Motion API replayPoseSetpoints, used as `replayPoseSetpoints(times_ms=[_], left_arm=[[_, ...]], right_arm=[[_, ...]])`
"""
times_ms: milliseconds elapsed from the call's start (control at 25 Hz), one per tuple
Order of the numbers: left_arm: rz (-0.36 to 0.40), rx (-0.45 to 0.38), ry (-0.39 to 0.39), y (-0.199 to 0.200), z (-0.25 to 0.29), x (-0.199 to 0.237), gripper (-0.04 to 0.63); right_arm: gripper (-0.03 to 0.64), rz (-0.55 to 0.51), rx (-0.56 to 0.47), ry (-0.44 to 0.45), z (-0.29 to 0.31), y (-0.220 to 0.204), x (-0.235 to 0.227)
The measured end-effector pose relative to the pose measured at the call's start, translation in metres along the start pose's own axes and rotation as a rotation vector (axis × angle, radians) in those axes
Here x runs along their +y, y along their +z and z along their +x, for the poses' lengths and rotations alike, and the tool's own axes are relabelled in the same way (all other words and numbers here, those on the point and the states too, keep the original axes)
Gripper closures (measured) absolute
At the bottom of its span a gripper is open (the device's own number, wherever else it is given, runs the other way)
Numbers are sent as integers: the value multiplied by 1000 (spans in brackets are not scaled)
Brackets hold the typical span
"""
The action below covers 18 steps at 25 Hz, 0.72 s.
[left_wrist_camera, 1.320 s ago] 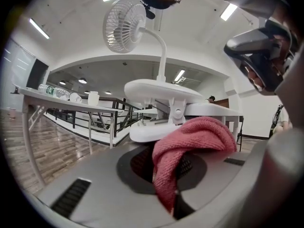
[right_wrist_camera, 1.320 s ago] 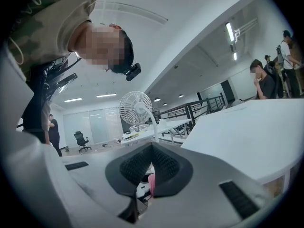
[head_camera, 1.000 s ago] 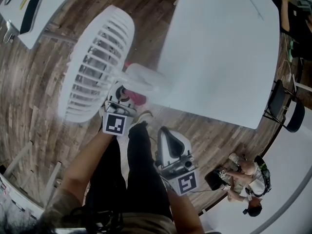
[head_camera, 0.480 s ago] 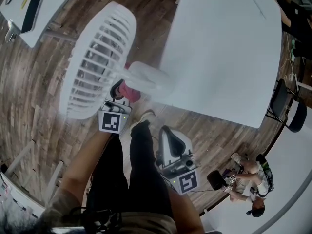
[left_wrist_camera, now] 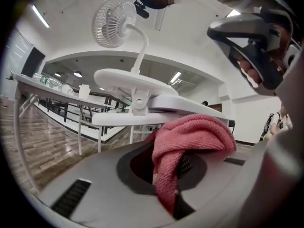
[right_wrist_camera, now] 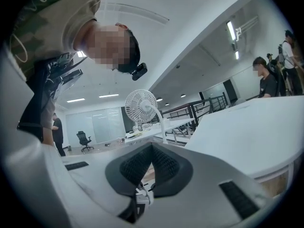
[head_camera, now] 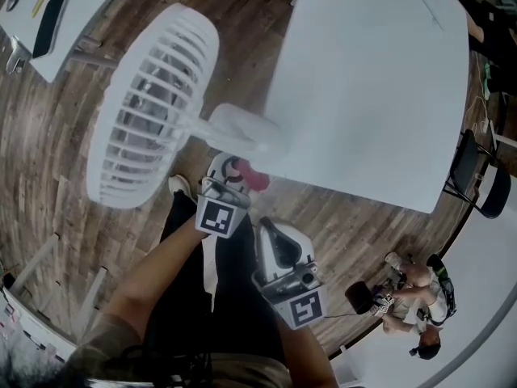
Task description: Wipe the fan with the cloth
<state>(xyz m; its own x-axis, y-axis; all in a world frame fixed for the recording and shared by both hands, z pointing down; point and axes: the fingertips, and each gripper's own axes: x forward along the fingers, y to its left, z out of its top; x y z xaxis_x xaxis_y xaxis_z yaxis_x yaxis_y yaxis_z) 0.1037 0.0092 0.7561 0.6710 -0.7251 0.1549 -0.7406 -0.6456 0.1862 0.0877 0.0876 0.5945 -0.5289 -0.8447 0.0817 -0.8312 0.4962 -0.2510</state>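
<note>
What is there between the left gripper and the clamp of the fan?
Only the pink cloth, which the left gripper holds in front of the fan's clamp; the left gripper view shows it.

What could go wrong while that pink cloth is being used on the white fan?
1. The fan only hangs on a clamp at the edge of the table, with a thin bent neck. A firm wipe might swing the head or shift the clamp.
2. The left gripper pinches just a fold of the cloth. The loose part could snag on the fan or slip out.
</note>
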Motion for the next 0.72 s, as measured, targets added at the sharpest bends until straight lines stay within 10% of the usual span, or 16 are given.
replayPoseSetpoints(times_ms=[720], left_arm=[[-45, -26, 113, 16, -9, 43, 549]], right_arm=[[617, 2, -67, -111, 10, 6, -30]])
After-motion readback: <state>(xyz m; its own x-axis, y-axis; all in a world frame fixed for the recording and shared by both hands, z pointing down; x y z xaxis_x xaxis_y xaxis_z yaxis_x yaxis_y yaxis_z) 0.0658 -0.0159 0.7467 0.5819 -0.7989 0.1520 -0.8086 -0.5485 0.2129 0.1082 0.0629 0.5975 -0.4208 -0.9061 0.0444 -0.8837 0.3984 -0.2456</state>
